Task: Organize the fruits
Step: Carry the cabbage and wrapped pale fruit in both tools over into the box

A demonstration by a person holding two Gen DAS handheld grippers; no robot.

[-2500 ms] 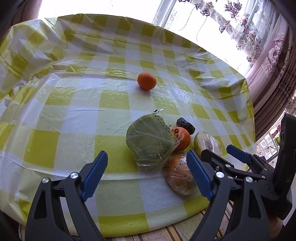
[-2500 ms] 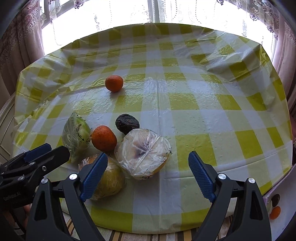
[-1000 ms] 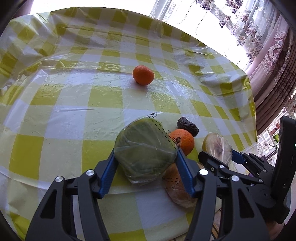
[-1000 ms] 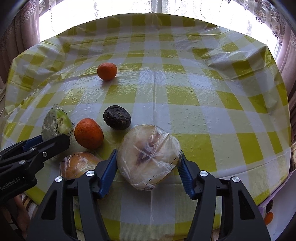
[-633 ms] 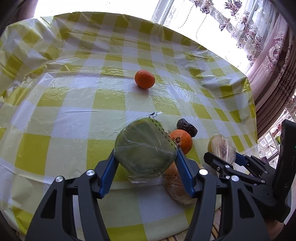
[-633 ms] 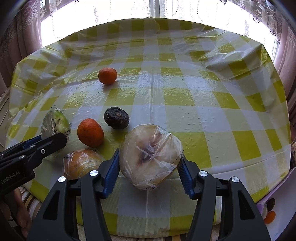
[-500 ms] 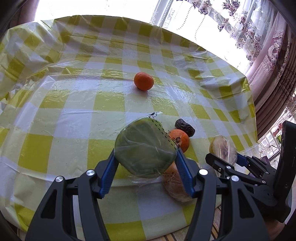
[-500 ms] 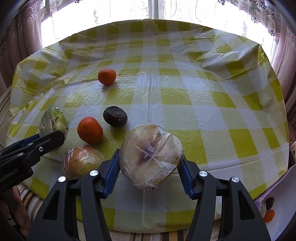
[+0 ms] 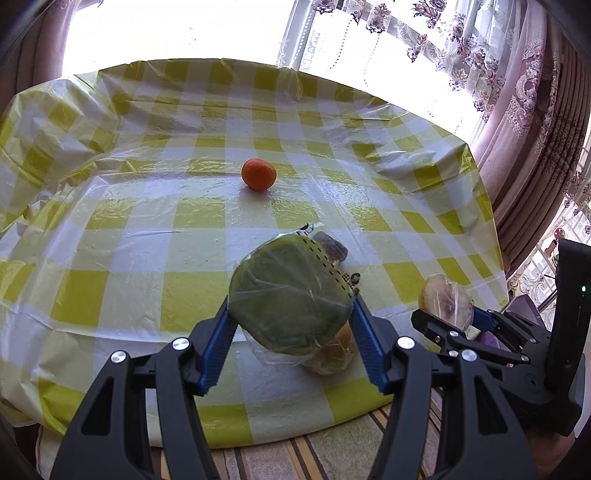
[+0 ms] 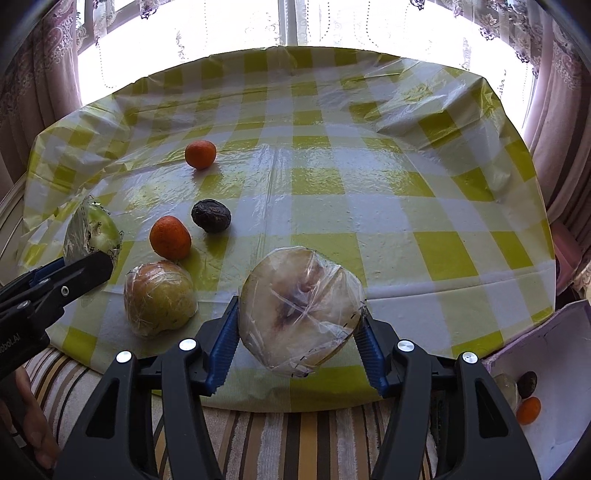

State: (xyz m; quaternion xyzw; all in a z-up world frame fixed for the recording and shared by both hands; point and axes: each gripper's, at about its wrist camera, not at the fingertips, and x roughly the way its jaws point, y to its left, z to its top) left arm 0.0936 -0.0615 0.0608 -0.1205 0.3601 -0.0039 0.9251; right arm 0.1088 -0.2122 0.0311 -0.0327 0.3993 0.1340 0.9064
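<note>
We have both grippers loaded: the left gripper [image 9: 291,332] has its jaws clamped on a wrapped green fruit [image 9: 290,291], the right gripper [image 10: 297,334] on a wrapped pale fruit [image 10: 301,306], both lifted off the surface [image 10: 369,206]. Next, we judge, comes carrying them to the box [image 10: 546,413] right of the right jaws.

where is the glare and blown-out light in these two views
Left wrist view: window blown out white, sheen on the tablecloth near the orange. Right wrist view: window overexposed, glare streak on the tablecloth; fisheye bends the table edges.
</note>
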